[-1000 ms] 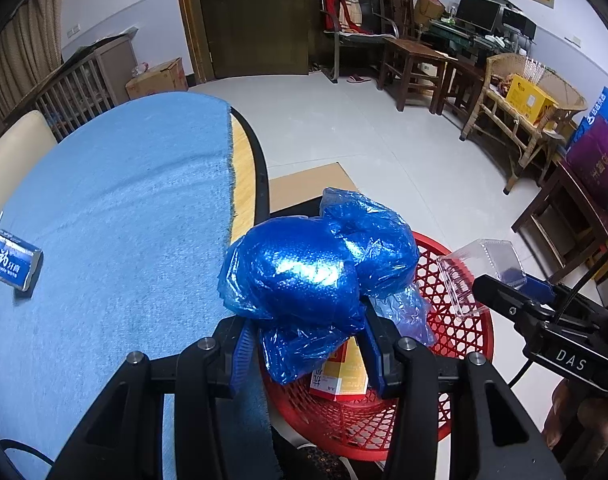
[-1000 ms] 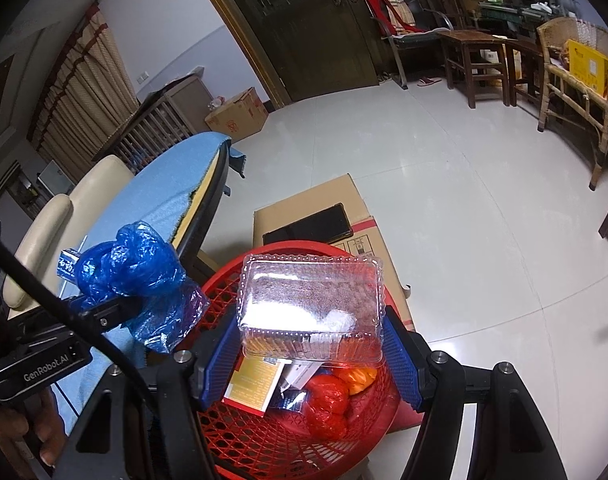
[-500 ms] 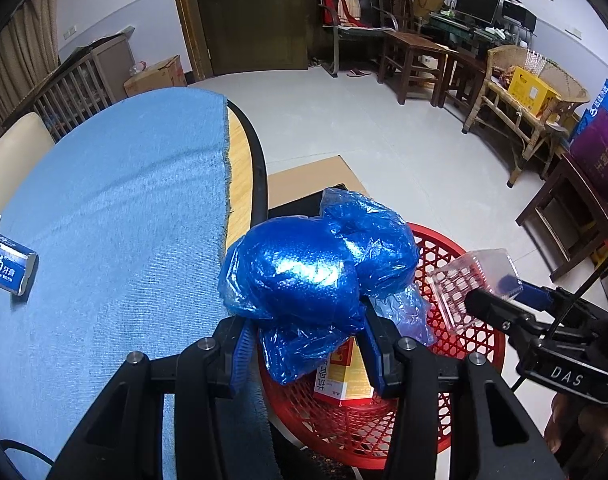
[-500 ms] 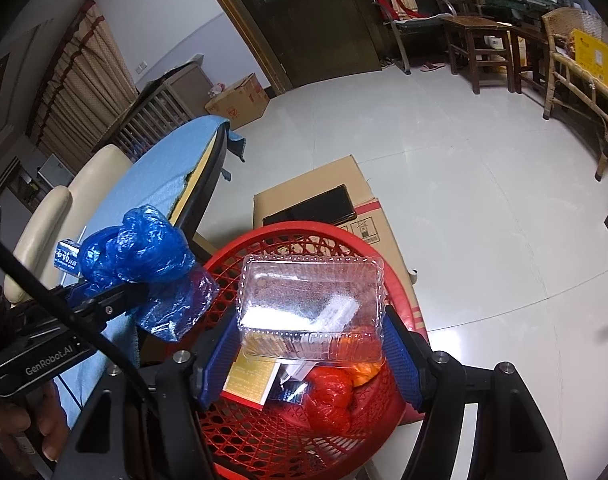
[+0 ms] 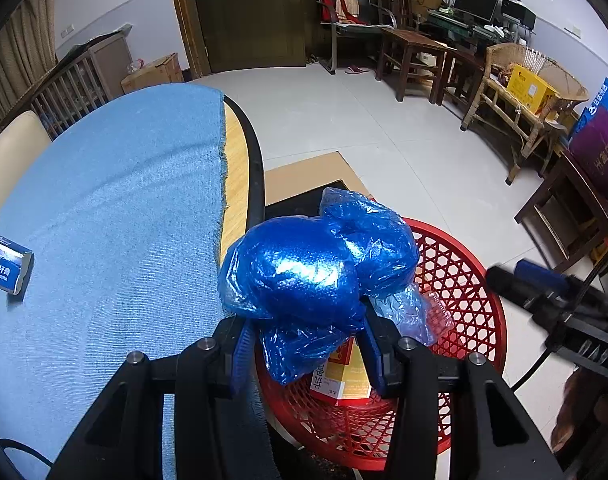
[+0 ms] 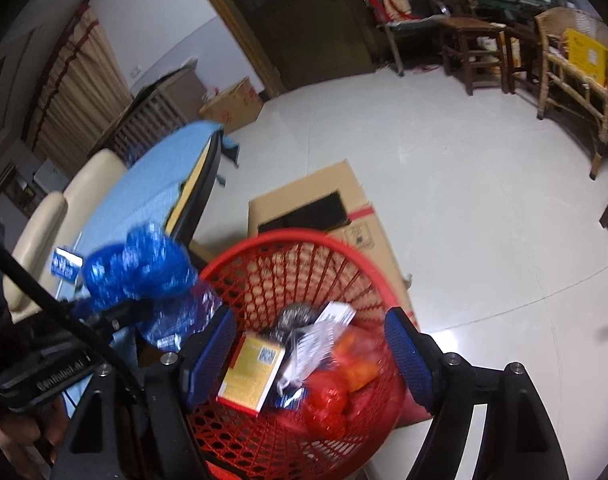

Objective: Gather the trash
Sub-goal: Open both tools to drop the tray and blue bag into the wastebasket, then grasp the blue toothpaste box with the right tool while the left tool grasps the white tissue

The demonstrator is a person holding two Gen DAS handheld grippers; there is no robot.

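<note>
My left gripper (image 5: 308, 344) is shut on a crumpled blue plastic bag (image 5: 304, 272) and holds it over the near rim of the red mesh basket (image 5: 492, 292), beside the table edge. My right gripper (image 6: 308, 352) hangs over the basket (image 6: 304, 236); its jaws are opening and nothing is between them. Below it lie a yellow box (image 6: 252, 376), a red-orange bag (image 6: 336, 380) and a blurred clear-white piece (image 6: 312, 344). The blue bag (image 6: 140, 268) shows at the left of the right wrist view. The right gripper's fingers (image 5: 524, 280) reach in from the right of the left wrist view.
A round table with a blue cloth (image 5: 124, 200) stands left of the basket, with a small blue carton (image 5: 4, 268) on it. A cardboard box (image 6: 316, 192) sits on the floor behind the basket. Cream chairs (image 6: 44, 232) and wooden furniture (image 5: 416, 52) ring the room.
The clear plastic box has left my right gripper and dropped into the basket, and the right jaws have spread wider. The left gripper and its blue bag have stayed put.
</note>
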